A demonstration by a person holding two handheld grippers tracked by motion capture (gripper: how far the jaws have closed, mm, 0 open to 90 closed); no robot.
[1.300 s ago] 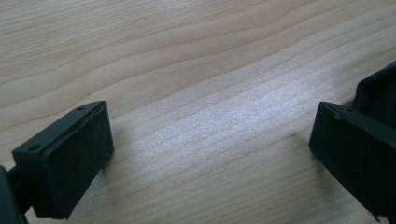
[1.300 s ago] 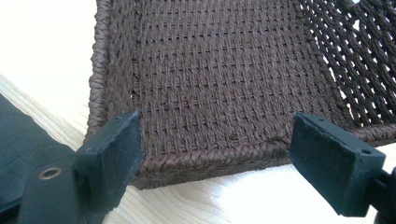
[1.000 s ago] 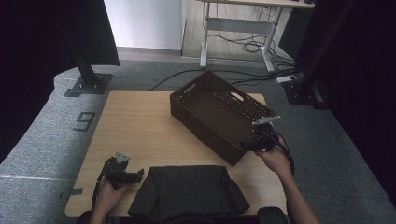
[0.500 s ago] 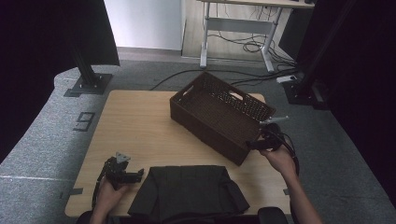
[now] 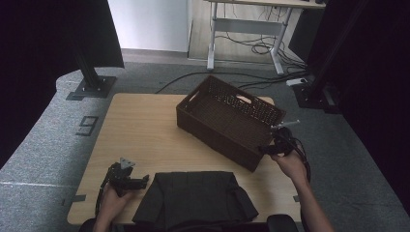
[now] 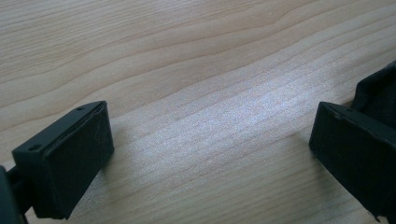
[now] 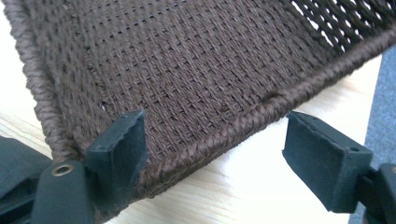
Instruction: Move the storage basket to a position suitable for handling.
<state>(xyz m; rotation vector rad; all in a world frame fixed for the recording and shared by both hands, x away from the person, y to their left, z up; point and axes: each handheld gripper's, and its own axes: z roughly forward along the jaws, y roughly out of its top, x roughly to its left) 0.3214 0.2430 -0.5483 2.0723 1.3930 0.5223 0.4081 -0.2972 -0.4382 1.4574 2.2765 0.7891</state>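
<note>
Work in hand: moving a woven basket (image 5: 227, 121) about the tabletop (image 5: 140, 130) by its rim, as it appears; a folded dark garment (image 5: 193, 198) waits at the near edge, probably to go into the basket.
Progress: early, by my reading. The basket is empty, the garment lies outside it, and no grip on the rim is made yet.
Right hand-held gripper (image 5: 276, 145): at the basket's near right corner. In the right gripper view its jaws stand apart and straddle the corded rim (image 7: 243, 123), one jaw over the inside wall, the other outside over the tabletop. They have just been closing, with the rim between them, but the outer jaw is clear of it.
Left hand-held gripper (image 5: 126, 178): rests low at the near left, just beside the garment, jaws wide with bare wood between them.
Left to do: close on the rim, set the basket where wanted, then likely lift the garment in.
Basket, place: right of centre on the tabletop, set at a slant, its far right corner near the tabletop's edge.
Basket, look: dark brown, rectangular, tightly woven floor and walls, thick braided rim, cut-out handle slots (image 5: 243, 100) in the end walls.
</note>
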